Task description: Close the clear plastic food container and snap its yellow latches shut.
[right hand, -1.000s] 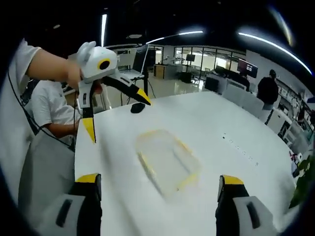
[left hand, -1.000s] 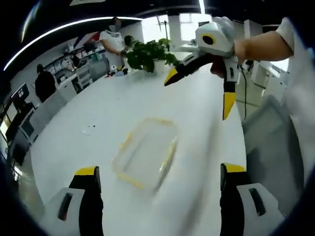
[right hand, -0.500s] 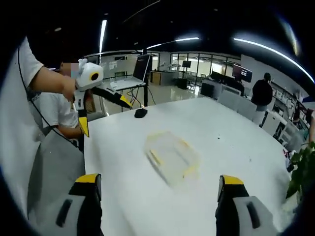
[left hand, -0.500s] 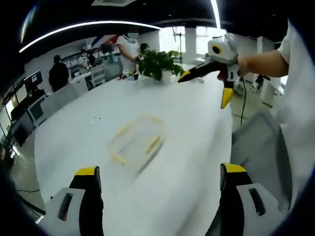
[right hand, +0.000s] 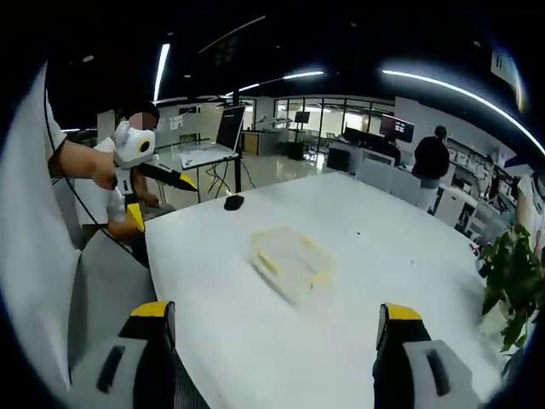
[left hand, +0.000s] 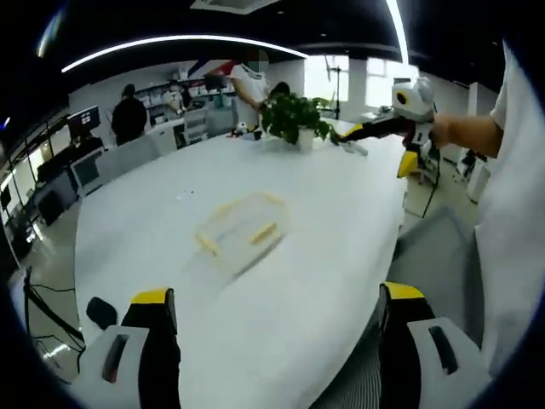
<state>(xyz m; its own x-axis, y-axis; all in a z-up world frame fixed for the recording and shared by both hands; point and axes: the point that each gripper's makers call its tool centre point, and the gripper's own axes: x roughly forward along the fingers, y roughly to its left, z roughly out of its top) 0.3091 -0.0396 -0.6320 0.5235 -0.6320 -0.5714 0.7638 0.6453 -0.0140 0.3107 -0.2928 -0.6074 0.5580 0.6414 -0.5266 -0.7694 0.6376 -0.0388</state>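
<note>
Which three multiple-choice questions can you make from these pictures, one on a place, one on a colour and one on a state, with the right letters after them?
1. Where is the clear food container?
A. on the white table, apart from both grippers
B. on the grey chair
C. between the left gripper's fingers

2. What colour are the container's latches?
A. red
B. yellow
C. blue

3. How are the fingers of the left gripper?
A. shut on the container
B. shut on a plant pot
C. open, holding nothing

Answers:
1 A, it lies alone on the tabletop.
2 B, yellow strips show along its edges.
3 C, its fingers stand wide apart above the table edge.
</note>
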